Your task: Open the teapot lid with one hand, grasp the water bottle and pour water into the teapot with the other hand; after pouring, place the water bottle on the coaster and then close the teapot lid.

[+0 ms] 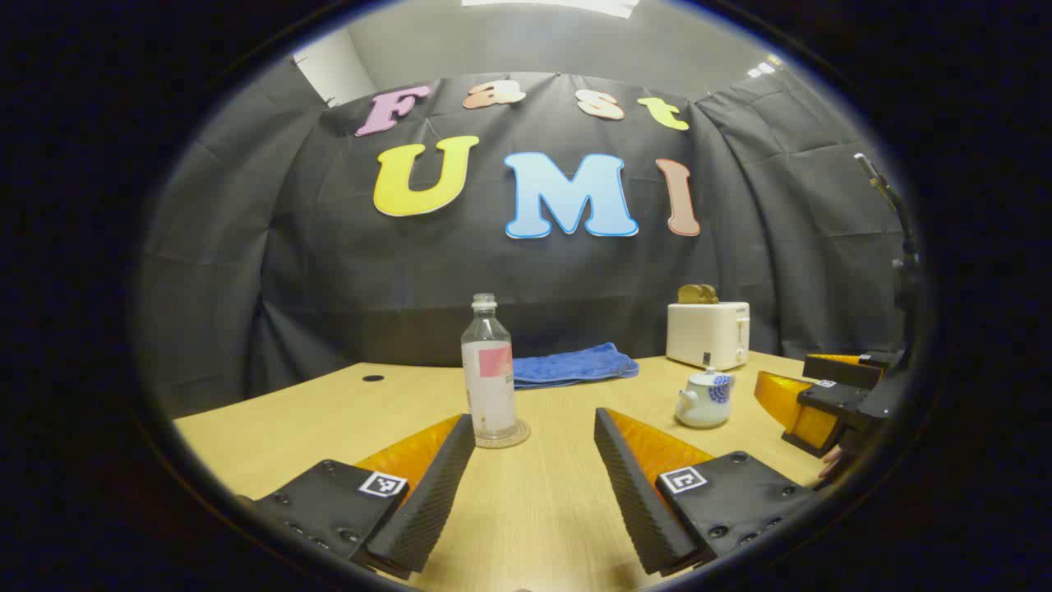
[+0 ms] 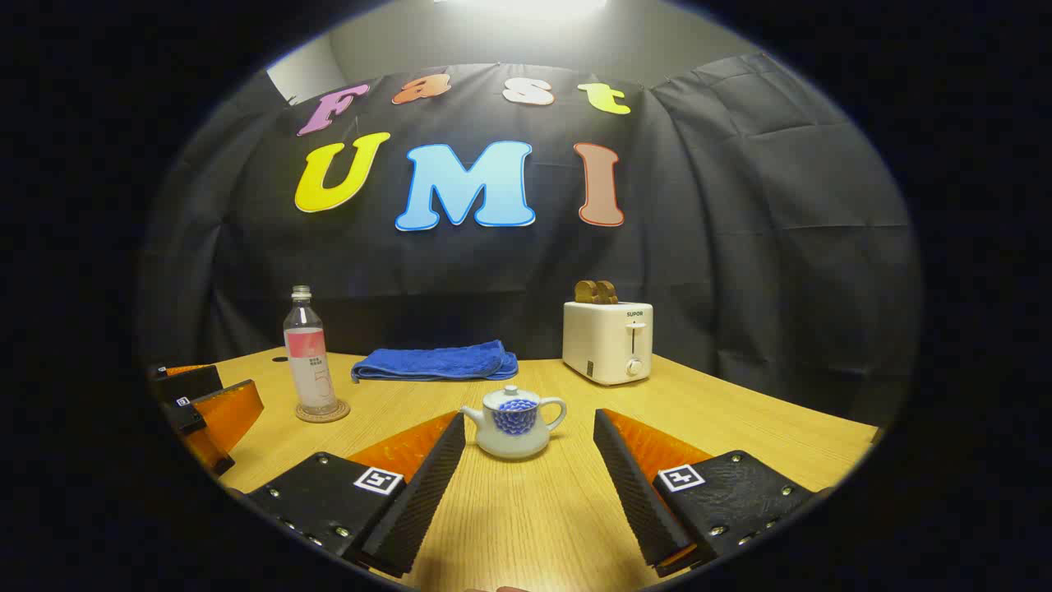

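Observation:
A clear water bottle [image 1: 489, 370] with a pink label and no cap stands upright on a round coaster [image 1: 503, 436]. My left gripper [image 1: 534, 440] is open just in front of it, fingers apart and empty. A small white teapot [image 2: 514, 422] with a blue pattern sits on the table with its lid on; my right gripper [image 2: 530, 436] is open with the pot just beyond its fingertips. In the left gripper view the teapot [image 1: 704, 399] is off to the right, with the right gripper [image 1: 809, 395] beyond it. In the right gripper view the bottle [image 2: 309, 362] and the left gripper [image 2: 209, 403] are at the left.
A white toaster [image 2: 609, 341] holding toast stands at the back right of the wooden table [image 2: 526, 510]. A folded blue towel [image 2: 436, 362] lies at the back between bottle and toaster. A black cloth wall closes off the rear.

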`<state>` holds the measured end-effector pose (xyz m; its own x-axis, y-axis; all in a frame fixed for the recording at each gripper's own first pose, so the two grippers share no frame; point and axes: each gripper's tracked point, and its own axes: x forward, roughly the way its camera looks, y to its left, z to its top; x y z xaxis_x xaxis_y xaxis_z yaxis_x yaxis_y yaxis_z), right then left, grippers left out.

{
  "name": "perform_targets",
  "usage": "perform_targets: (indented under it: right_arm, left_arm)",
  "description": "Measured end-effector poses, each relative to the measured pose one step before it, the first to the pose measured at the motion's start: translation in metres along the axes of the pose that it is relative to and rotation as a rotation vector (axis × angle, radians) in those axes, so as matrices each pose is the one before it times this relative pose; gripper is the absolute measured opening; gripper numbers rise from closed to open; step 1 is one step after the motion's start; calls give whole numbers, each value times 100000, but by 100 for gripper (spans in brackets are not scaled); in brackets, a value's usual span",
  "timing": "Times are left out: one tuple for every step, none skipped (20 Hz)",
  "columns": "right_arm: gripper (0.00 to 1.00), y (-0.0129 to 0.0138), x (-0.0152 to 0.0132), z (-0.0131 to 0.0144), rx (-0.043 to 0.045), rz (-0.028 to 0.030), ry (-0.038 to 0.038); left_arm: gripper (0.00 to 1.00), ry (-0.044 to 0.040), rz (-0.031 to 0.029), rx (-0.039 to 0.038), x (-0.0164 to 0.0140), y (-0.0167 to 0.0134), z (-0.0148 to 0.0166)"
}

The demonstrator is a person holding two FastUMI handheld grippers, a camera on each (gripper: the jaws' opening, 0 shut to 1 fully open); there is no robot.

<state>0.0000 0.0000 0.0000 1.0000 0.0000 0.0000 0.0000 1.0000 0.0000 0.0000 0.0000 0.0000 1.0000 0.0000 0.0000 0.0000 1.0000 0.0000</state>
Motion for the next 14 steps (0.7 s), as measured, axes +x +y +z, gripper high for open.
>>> perform_targets:
  right_arm:
    - [97, 22, -48, -47, -24, -44, -128]
    - [97, 4, -4, 68, 57, 30, 166]
    - [97, -31, 4, -60, 2, -17, -79]
    - [97, 48, 24, 95, -52, 8, -164]
    - [97, -120, 45, -59, 132, -695, -18]
    - [97, -469, 52, -17, -126, -3339, 439]
    - [97, -943, 39, -76, 487, -4878, 82]
    - [97, -881, 98, 50, 191, -5648, 16]
    - [97, -794, -128, -50, 200, -5523, 239]
    - [97, -655, 25, 6, 264, -5001, 232]
    - [97, -677, 1, -14, 241, -4521, -24]
    - [97, -476, -1, 28, 13, -3761, -93]
    - [97, -382, 1, 7, 108, -2837, -110]
    - [97, -213, 10, 44, 102, -1789, 8]
  left_arm:
    - [100, -20, -3935, -603, -2, -828, -18]
    - [100, -224, -4541, 221, 26, -801, 63]
    - [100, -156, -4594, -152, 90, -675, 20]
    - [100, -243, -4585, -103, 76, -634, 94]
    - [100, -289, -4507, -75, 1, -690, -6]
    - [100, -75, -4139, -113, 98, -597, 40]
    - [100, -184, -3842, 20, 82, -611, -5]
    - [100, -195, -3456, -119, 76, -492, 122]
    - [100, -16, -2731, -48, 68, -346, -52]
    - [100, -43, -1761, 33, -1, -225, 73]
    - [100, -85, -961, 10, 64, -76, -77]
    - [100, -207, -197, -15, -22, -9, 103]
    - [100, -60, -51, 17, 31, 62, -158]
    - [100, 36, -46, 88, -34, 33, 55]
